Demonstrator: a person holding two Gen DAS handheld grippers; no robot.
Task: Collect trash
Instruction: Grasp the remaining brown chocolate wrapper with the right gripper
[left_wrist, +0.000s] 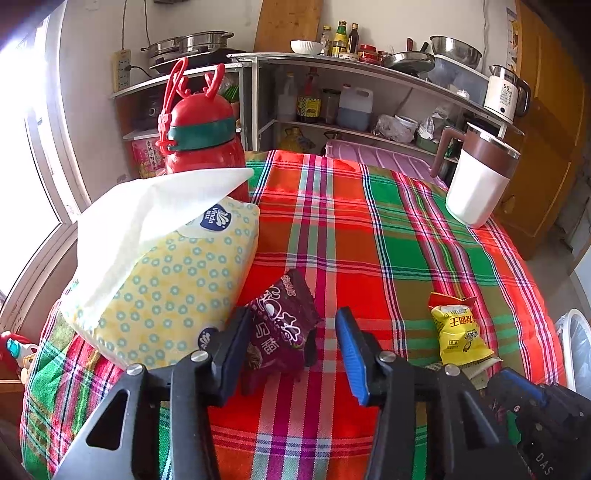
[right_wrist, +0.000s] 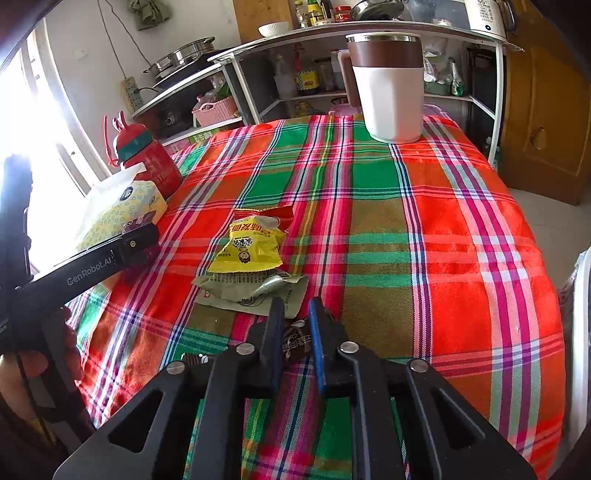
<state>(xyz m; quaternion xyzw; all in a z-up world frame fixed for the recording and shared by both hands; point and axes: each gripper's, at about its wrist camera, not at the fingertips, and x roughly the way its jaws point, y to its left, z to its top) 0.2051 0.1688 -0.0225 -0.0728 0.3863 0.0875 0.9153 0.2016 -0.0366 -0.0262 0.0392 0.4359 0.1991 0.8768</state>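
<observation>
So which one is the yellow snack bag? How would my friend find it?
Look at the table with the red and green plaid cloth. Near its middle, in front of the white mug, lies the yellow snack bag, on top of a pale green wrapper. It is the only bright yellow wrapper, with a torn red top.

I am in a lived-in home kitchen: open metal shelves (left_wrist: 369, 70) along the wall carry steel pots (left_wrist: 192, 42), sauce bottles (left_wrist: 341, 37), a white bowl (left_wrist: 306, 47) and an electric kettle (left_wrist: 504, 94), and my bench wears a bright plaid tablecloth (left_wrist: 369, 236) beside a sunny window (left_wrist: 26, 155).
</observation>
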